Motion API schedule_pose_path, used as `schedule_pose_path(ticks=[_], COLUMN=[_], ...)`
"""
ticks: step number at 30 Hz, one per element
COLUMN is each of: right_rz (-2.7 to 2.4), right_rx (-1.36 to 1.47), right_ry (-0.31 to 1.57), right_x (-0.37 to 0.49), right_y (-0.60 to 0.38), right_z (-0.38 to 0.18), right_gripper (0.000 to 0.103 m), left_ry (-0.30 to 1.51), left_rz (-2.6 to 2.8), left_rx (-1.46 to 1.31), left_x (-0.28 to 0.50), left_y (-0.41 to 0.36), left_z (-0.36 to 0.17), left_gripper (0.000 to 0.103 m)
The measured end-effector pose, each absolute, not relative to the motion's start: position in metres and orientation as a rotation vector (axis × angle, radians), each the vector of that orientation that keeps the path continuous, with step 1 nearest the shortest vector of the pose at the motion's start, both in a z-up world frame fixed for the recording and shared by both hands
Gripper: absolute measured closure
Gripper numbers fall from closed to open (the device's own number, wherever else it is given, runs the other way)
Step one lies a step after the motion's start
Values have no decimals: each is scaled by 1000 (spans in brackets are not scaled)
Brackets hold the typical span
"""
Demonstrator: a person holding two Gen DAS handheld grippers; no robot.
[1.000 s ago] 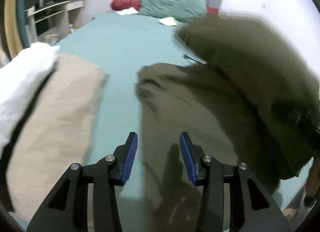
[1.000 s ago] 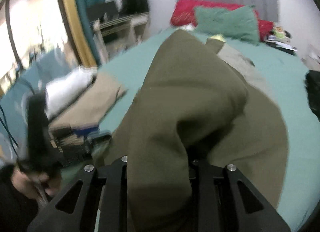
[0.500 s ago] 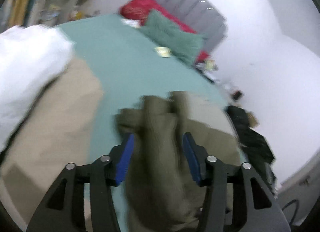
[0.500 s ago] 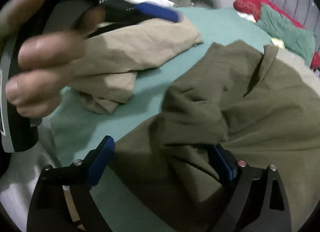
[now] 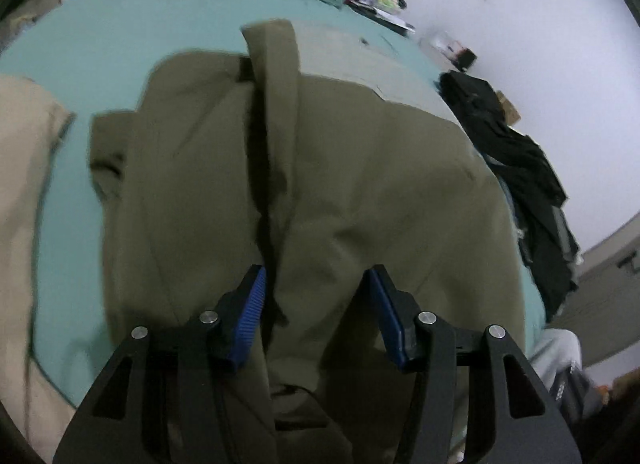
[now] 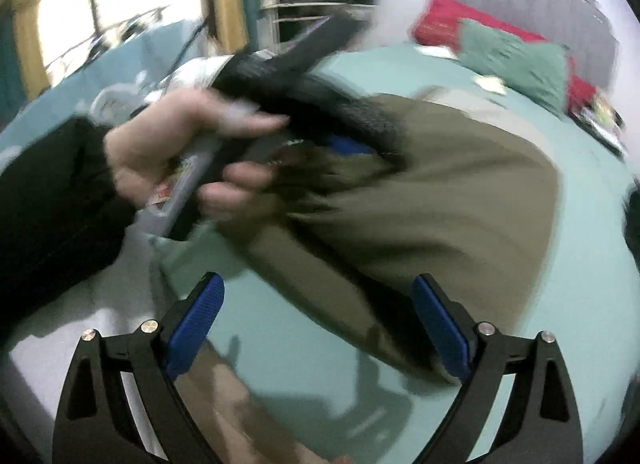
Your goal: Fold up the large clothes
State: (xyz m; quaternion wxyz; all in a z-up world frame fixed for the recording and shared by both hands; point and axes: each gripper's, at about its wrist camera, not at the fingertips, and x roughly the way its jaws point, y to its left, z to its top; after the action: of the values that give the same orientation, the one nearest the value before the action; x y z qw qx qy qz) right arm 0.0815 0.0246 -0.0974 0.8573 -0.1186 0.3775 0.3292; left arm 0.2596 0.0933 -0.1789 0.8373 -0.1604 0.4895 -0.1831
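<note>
the olive garment (image 5: pixel 360 183) is looking soft and floppy; left gripper (image 5: pixel 316 304) is straddling a central fold, jaws parted; right gripper (image 6: pixel 320 324) is gaping wide, empty.

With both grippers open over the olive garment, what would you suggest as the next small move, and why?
Probably close the left gripper on the raised ridge of the olive garment between its fingers. The right gripper is wide open over bare sheet at the cloth's edge, so nothing is held yet.

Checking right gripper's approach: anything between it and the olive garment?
Nothing visible. The right gripper is open above bare teal sheet, with the olive garment just ahead. The left hand and left gripper sit farther along the cloth, off that path.
</note>
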Motion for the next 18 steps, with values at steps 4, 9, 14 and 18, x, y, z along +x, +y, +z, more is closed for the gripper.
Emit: schedule_pose_path(ticks=[4, 9, 14, 18], right_rz=[504, 339, 319, 295], right_rx=[-132, 97, 119, 13], right_ry=[788, 806, 762, 742], right_x=[103, 150, 190, 218], right_y=[-39, -84, -66, -31], right_z=[-96, -101, -90, -87], right_gripper=[8, 8, 9, 9], left_ry=[1004, 857, 761, 788], left_rz=[-437, -432, -416, -328], left_rx=[-272, -296, -422, -437], left_x=[253, 234, 200, 171], left_y=[77, 92, 136, 174], left_z=[-175, -135, -111, -128], left_gripper=[97, 99, 99, 99])
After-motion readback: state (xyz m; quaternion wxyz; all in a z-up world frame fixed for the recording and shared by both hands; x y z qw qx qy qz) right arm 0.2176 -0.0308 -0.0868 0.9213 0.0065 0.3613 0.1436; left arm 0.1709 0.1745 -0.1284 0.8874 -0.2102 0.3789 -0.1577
